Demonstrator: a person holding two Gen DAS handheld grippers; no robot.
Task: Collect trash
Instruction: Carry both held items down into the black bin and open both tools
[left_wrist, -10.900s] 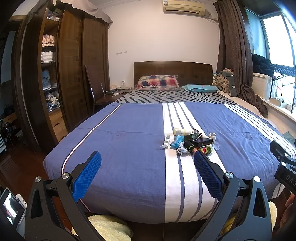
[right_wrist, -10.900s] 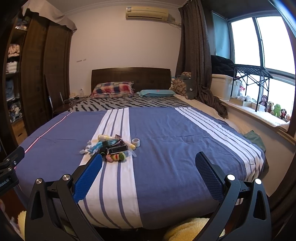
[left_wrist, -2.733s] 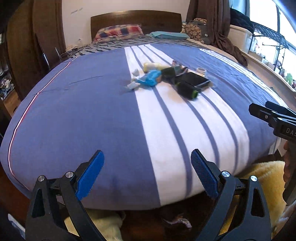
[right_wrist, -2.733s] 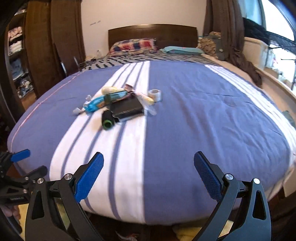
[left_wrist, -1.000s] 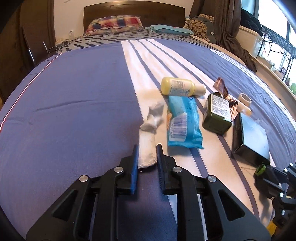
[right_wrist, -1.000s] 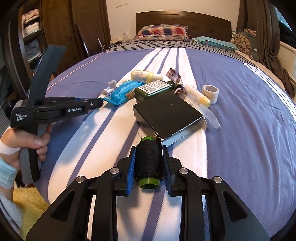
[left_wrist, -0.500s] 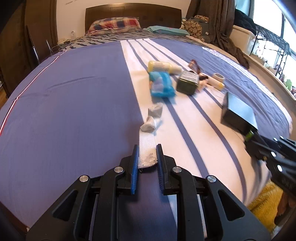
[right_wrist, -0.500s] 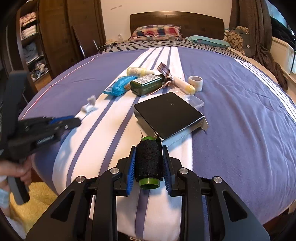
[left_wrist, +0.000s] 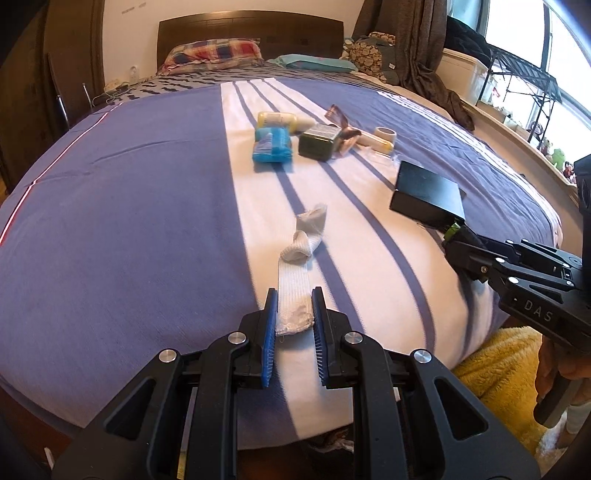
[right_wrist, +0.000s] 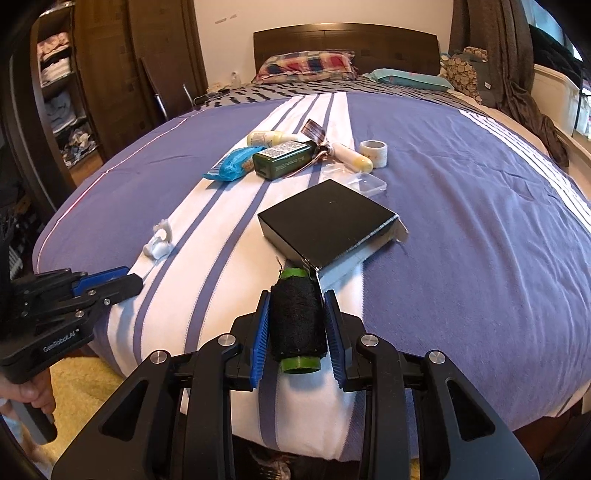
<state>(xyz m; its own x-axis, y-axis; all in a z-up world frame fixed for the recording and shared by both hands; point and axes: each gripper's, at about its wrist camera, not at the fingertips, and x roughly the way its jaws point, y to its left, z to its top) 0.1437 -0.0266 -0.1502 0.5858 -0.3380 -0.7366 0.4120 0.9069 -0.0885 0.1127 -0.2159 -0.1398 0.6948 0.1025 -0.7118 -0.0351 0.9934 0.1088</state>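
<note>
Left hand-held gripper (left_wrist: 294, 310): its blue pads are pressed against the near end of a white gauze strip (left_wrist: 298, 269); the jaws are narrow, with only the strip's width between them.
White gauze strip: it runs away from the pads along the bed's white band, folds into a crumpled knot midway, and ends in a small upturned flap; the far part lies on the bedspread (left_wrist: 122, 206).
Right hand-held gripper (right_wrist: 296, 323): clamped on a spool of black thread (right_wrist: 297, 317) with green end caps, the spool lying lengthwise between the blue pads, one green rim facing the camera.
Spool position: at the near edge of the bed, with its far end just beside the corner of a flat black box (right_wrist: 327, 221).
Black box: lies on the white-striped band, one flap at its near corner hanging open.
Other clutter: beyond the box sit a dark green bottle (right_wrist: 286, 158) on its side, a blue plastic packet (right_wrist: 232, 164) to its left, a pale yellow bottle (right_wrist: 267, 138) behind, a small roll of tape (right_wrist: 375, 152) to the right, and a clear plastic case (right_wrist: 364, 181) just past the box.
Grippers relative to each other: the left one appears at the left edge of the right wrist view, held low by the bed's near edge; the two are well apart.
Bed: blue spread with white stripes, plaid pillow (right_wrist: 308, 66) and teal pillow (right_wrist: 410, 79) at the dark wooden headboard (right_wrist: 347, 42).
</note>
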